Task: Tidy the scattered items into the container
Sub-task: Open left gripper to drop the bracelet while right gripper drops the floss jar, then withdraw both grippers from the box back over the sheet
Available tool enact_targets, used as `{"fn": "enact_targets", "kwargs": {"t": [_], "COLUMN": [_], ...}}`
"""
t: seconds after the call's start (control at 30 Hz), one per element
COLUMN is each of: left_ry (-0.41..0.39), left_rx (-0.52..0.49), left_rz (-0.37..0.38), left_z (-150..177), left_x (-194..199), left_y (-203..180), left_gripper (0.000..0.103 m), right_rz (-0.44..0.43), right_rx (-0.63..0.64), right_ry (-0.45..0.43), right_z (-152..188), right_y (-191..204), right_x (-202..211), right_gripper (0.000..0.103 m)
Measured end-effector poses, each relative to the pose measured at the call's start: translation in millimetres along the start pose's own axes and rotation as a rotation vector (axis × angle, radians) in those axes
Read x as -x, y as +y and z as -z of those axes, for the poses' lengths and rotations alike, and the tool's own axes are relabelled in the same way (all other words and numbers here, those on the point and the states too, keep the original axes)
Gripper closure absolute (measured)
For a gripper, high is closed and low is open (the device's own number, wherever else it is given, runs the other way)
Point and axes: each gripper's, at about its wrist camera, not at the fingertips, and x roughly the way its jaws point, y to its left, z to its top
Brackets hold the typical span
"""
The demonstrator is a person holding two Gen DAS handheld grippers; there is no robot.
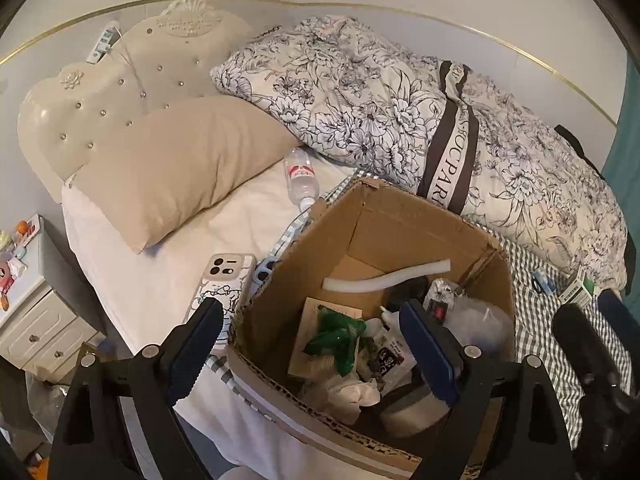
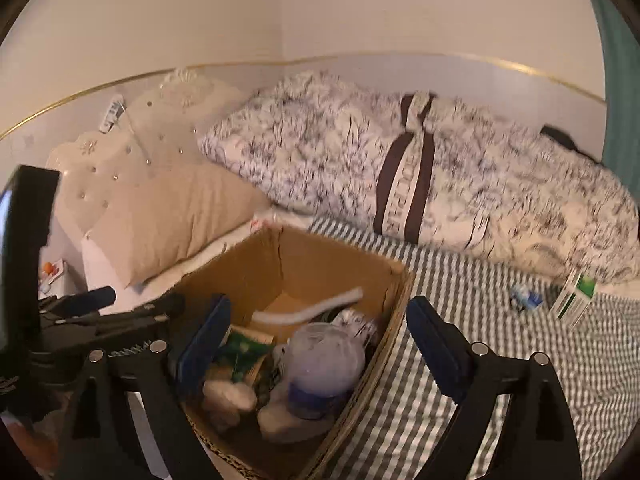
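Note:
An open cardboard box [image 1: 400, 216] stands on the bed and holds several items, among them a white foam tube [image 1: 384, 278] and a green packet [image 1: 336, 338]. The box also shows in the right wrist view [image 2: 320, 256]. My left gripper [image 1: 316, 344] is open and empty, over the box's near left corner. My right gripper [image 2: 320, 340] is open and empty, over the box's right side. On the bed lie a phone [image 1: 226, 284], a water bottle [image 1: 301, 178], a small blue item [image 2: 526, 298] and a green-white carton [image 2: 574, 294].
A beige pillow [image 1: 180, 164] and a floral duvet [image 1: 400, 108] lie at the back of the bed, against a tufted headboard [image 1: 120, 80]. A white nightstand [image 1: 28, 312] with small items stands at the left. The left gripper shows in the right wrist view [image 2: 92, 304].

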Motion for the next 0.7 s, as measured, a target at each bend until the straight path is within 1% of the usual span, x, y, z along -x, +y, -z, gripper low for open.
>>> {"fn": "enact_targets", "kwargs": {"t": [0.2, 0.37, 0.47, 0.6, 0.63, 0.7], "left_ry": [0.003, -0.008, -0.016, -0.028, -0.032, -0.034], "left_rx": [-0.024, -0.059, -0.086, -0.122, -0.134, -0.158], "left_rz": [0.018, 0.043, 0.065, 0.086, 0.094, 0.111], "left_z": [4, 7, 10, 17, 20, 26], "left_x": [7, 21, 31, 43, 46, 51], "left_y": [-14, -35, -55, -82, -90, -108], "left_gripper": [0.01, 0.008, 0.007, 0.001, 0.0, 0.0], "right_rz": [0.029, 0.066, 0.091, 0.121, 0.135, 0.166], "right_rx": [-0.017, -0.051, -0.072, -0.104, -0.111, -0.123], "right_ry": [-0.005, -0.007, -0.009, -0.015, -0.013, -0.006], "right_z": [1, 4, 8, 14, 17, 22], "right_y": [-10, -31, -46, -69, -76, -90], "right_x": [13, 26, 37, 54, 58, 66], "right_gripper": [0.013, 0.011, 0.009, 0.007, 0.005, 0.005]}}
